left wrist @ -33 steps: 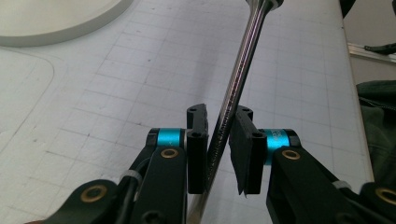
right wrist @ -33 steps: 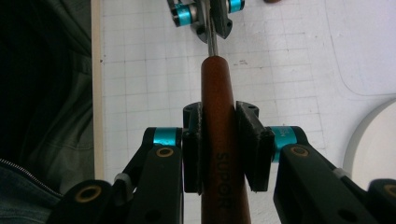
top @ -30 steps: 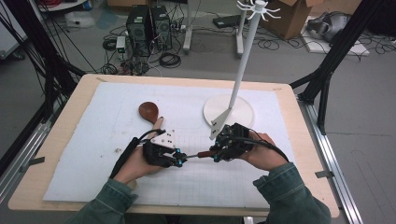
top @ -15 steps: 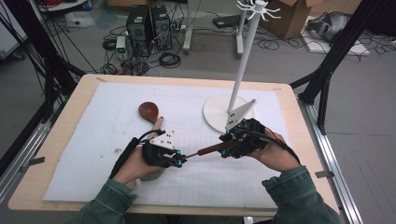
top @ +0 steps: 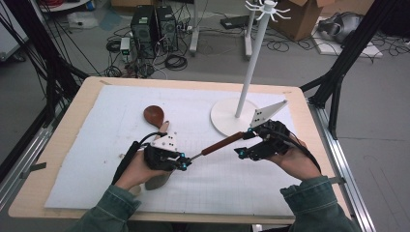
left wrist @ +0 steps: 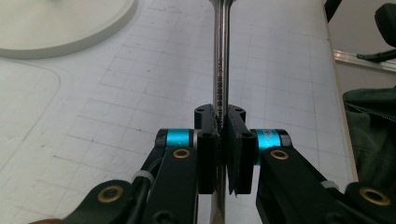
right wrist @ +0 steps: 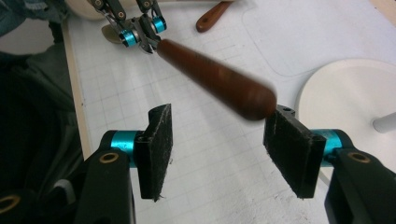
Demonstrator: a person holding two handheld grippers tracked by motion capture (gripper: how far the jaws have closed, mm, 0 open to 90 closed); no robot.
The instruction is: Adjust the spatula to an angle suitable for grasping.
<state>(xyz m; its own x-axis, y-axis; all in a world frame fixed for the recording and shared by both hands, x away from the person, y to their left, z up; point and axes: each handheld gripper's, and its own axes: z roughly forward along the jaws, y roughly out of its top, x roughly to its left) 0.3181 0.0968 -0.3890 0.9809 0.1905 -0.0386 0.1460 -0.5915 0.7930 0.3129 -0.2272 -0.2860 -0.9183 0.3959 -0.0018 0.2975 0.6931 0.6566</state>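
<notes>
A utensil with a thin metal shank (left wrist: pixel 220 70) and a dark brown wooden handle (top: pixel 222 143) hangs tilted above the white mat (top: pixel 96 145). My left gripper (top: pixel 183 163) (left wrist: pixel 223 135) is shut on the shank, as also seen far off in the right gripper view (right wrist: pixel 140 32). A pale part of the utensil pokes out under the left hand (top: pixel 157 181). My right gripper (top: pixel 243 141) (right wrist: pixel 217 140) is open and its jaws have just been opening. The handle's rounded end (right wrist: pixel 243 100) lies by one pad (right wrist: pixel 287 149), not pressed.
A wooden spoon (top: pixel 155 117) lies on the mat behind the left hand. At the back right stands a white rack with a round base (top: pixel 225 118), a tall pole (top: pixel 251 63) and hooks on top. Black frame posts flank the table.
The right gripper has slid right and slightly up along the handle toward the rack's base, and its jaws have opened off the handle. The left gripper has stayed shut on the shank.
</notes>
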